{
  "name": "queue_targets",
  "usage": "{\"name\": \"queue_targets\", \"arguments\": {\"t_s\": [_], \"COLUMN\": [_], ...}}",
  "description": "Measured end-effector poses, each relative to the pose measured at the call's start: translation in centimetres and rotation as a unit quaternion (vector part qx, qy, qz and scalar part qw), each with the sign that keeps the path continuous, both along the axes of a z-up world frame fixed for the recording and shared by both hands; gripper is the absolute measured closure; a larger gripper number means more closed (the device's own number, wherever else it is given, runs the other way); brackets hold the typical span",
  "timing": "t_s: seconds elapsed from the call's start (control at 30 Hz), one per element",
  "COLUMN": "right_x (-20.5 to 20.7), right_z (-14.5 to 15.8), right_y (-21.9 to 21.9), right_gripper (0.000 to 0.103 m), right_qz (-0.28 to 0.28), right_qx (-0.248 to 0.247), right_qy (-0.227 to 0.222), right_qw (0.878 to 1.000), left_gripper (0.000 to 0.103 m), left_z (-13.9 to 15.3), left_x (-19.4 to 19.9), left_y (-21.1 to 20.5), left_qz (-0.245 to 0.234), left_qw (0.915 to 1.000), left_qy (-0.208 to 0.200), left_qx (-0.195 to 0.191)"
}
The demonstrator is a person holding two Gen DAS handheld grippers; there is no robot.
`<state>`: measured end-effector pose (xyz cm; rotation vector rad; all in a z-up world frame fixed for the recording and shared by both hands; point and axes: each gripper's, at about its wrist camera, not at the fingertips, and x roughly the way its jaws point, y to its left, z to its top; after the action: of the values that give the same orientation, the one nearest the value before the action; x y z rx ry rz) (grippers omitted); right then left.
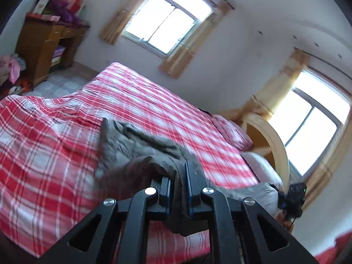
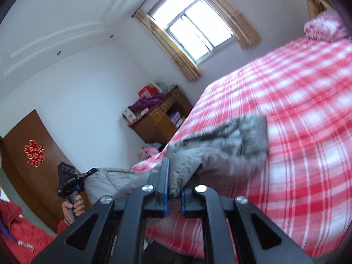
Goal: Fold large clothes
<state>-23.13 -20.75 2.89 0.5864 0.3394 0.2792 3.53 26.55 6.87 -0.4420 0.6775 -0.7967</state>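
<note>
Left hand-held gripper [image 1: 178,171]: matte black frame, two triangular cut-outs in the outer arms, four round silver screw heads across the linkage. Finger plates black with a thin blue edge strip. Right hand-held gripper [image 2: 174,183]: same build, black linkage, four silver screws, blue pads on the inner finger faces (more blue visible here than on the left unit).

In the right wrist view the left unit shows from outside: black boxy camera body with small white lettering, unreadable. The person's left hand [image 2: 73,209] is bare skin, red sleeve [image 2: 62,227] below the wrist.
</note>
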Motion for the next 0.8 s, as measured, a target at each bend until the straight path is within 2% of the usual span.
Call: {"name": "queue_targets", "arguments": {"t_s": [0.17,0.33,0.5,0.57,0.67,0.73,0.8], "right_x": [8.8,19.0,28.9,31.6,34.9,36.8,38.5], "right_z": [2.5,2.2,-2.1,-4.8,-8.2,-10.3,-12.6], "right_y": [-3.1,-5.8,-8.5,-9.4,-10.0,-10.2,-10.8], "right_gripper": [0.092,0.093,0.092,0.092,0.092,0.091,0.088], "right_qz": [-0.023,-0.053,-0.088,-0.1,-0.115,-0.131,-0.141], "right_qx": [-0.02,-0.042,-0.057,-0.055,-0.081,-0.097,-0.088], "right_qy": [0.013,0.045,0.102,0.124,0.151,0.166,0.189], "right_qw": [0.999,0.997,0.989,0.986,0.978,0.973,0.968], "left_gripper": [0.093,0.093,0.093,0.092,0.092,0.091,0.09], "left_z": [-1.5,-4.8,-9.9,-12.0,-14.4,-16.1,-17.1], "left_x": [9.7,19.2,26.1,28.1,30.5,31.8,32.5], "left_y": [-3.2,-6.5,-9.6,-10.6,-11.6,-11.9,-11.5], "left_qz": [0.047,0.089,0.122,0.131,0.134,0.123,0.109], "left_qw": [0.9983,0.9921,0.9833,0.979,0.9734,0.9708,0.9696], "left_qy": [0.032,0.083,0.122,0.137,0.159,0.179,0.199], "left_qx": [0.012,0.029,0.06,0.076,0.097,0.102,0.091]}}
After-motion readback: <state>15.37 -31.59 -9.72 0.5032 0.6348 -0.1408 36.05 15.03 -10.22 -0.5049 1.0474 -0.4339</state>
